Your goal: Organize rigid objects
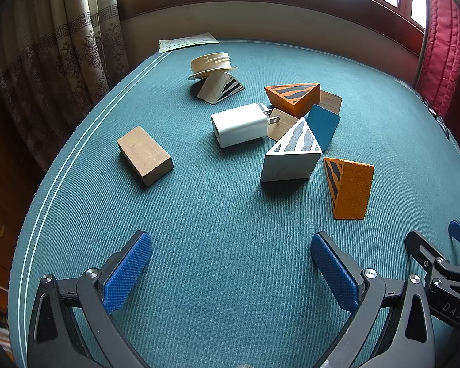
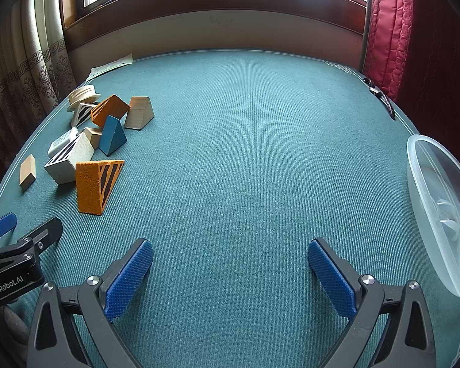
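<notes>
Rigid objects lie clustered on the teal mat [image 1: 230,214], ahead of the left gripper [image 1: 230,263] and well apart from its fingers; nearest is an orange wedge [image 1: 351,188] standing upright, right of centre; a white striped wedge [image 1: 291,158] lies beside it; the white charger [image 1: 239,125] lies flat, prongs pointing right; the wooden block [image 1: 144,155] runs diagonally, left. Both grippers hover low, fingers spread, holding nothing; the right gripper [image 2: 230,268] faces bare mat, a clear container [image 2: 441,211] to its right.
</notes>
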Tool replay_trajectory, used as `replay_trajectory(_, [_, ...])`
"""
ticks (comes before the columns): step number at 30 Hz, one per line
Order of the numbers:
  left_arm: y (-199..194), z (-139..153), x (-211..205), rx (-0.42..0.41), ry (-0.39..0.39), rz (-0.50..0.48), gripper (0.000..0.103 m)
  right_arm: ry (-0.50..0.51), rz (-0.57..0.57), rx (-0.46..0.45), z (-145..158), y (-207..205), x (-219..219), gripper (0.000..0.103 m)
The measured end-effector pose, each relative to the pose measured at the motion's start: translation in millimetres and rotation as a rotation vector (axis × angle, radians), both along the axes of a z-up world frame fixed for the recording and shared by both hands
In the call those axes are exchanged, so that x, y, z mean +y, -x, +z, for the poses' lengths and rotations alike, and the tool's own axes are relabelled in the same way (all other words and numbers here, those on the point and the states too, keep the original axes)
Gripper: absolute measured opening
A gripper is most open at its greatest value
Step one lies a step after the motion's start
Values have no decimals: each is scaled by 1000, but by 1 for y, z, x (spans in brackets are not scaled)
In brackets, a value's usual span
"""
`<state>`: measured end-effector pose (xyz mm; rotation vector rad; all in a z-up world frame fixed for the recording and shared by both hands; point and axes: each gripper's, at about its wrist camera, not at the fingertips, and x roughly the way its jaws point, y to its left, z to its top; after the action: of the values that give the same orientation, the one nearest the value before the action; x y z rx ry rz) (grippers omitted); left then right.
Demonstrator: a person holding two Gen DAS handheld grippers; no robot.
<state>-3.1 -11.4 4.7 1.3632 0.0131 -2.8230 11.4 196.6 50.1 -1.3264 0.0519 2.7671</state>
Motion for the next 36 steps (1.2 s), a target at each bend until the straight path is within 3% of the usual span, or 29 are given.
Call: replay_trajectory(36, [-5, -4, -1, 3, 3, 15, 103, 0, -1, 0, 0, -1, -2, 103])
